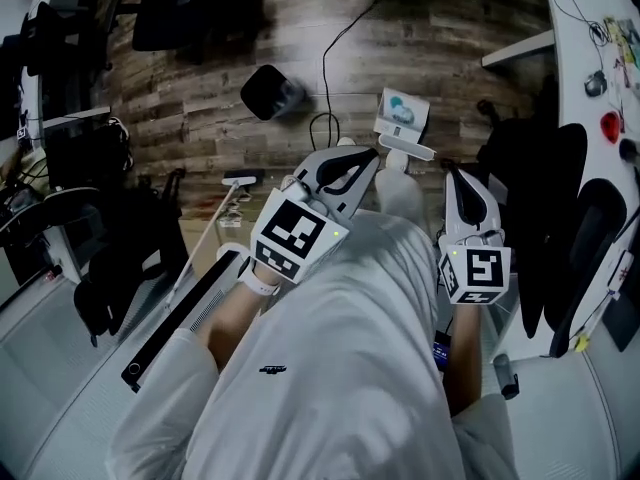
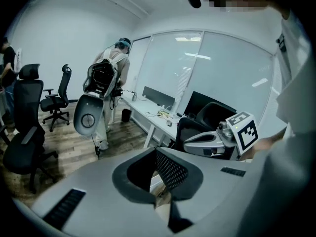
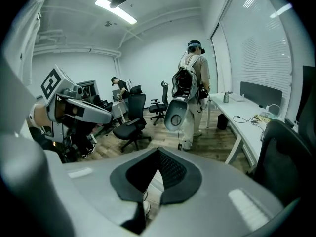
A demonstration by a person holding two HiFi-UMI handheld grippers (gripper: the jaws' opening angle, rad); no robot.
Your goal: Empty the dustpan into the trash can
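On the wood floor ahead stands a white dustpan with pale and teal scraps in it; its handle rises toward me. A dark round trash can sits to the left of it, farther off. My left gripper is shut and empty, and hangs short of the dustpan, to its left. My right gripper, also shut and empty, is lower and to the right of the handle. In the left gripper view the jaws meet with nothing between them. The right gripper view shows its jaws the same way.
A broom with a pale stick leans at the left by a grey desk. A black cable runs over the floor. Black office chairs crowd the right. Across the room stands another person with a backpack.
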